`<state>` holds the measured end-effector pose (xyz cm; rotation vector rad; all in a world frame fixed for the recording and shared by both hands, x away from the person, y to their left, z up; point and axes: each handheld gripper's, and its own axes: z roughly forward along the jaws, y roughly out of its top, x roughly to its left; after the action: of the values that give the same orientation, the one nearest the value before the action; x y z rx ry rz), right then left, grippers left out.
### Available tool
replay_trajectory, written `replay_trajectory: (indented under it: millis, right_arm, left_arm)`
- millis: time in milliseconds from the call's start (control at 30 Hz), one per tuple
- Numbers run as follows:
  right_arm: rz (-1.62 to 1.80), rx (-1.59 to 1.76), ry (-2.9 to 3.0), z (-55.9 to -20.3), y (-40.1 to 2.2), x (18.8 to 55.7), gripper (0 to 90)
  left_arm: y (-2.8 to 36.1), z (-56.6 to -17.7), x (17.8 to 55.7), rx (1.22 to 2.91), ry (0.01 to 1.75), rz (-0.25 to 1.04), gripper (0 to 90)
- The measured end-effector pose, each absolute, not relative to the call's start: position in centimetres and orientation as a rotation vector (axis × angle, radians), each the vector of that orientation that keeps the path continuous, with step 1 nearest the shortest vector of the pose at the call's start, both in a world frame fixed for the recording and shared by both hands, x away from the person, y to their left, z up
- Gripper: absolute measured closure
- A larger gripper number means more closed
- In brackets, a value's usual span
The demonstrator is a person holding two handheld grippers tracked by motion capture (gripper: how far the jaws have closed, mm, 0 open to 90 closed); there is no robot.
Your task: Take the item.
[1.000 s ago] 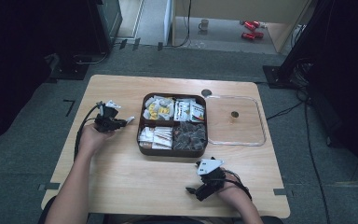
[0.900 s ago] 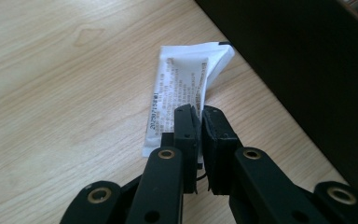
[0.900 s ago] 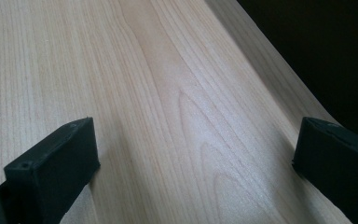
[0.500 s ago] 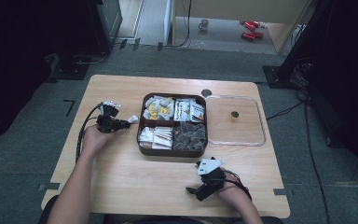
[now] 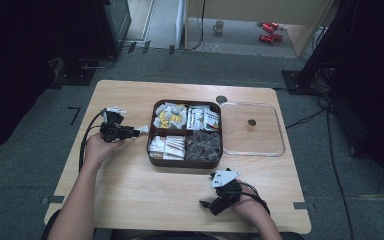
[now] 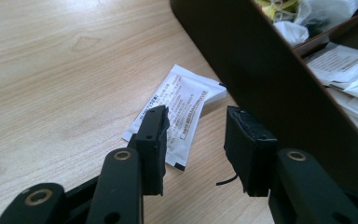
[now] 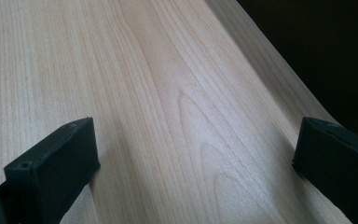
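One sachet set down on the counter, left tongs letting go beside the divided box.

One white printed sachet [image 6: 179,112] lies flat on the wooden counter [image 5: 130,185], just beside the left outer wall of the brown four-compartment box [image 5: 152,150]; the left tongs [image 6: 196,140] sit low over it, their jaws having just been opening, now partly spread with the pads clear of the packet, which lies on the wood beneath and beyond them, gripping nothing. Box compartments: sachets and wrapped items in all four. To the right of the box, a clear lid [image 5: 275,150] lies flat. Right tongs [image 7: 191,154] rest near the front edge of the counter, jaws wide apart, empty. Step judged: release of the sachet, nearly complete. Next move calls for lifting the left tongs straight clear without dragging the packet.
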<state>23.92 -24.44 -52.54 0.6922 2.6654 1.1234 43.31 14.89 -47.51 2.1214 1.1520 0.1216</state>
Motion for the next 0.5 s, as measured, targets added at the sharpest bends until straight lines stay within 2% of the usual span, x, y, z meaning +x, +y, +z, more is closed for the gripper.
replay_trajectory:
  millis: [500]
  right_arm:
    - [1.123, 0.693, 2.666, -52.5, -24.4, 23.9, 0.0]
  left_arm:
    - [16.3, -46.4, 41.9, 2.086, 1.126, 0.170, 52.9]
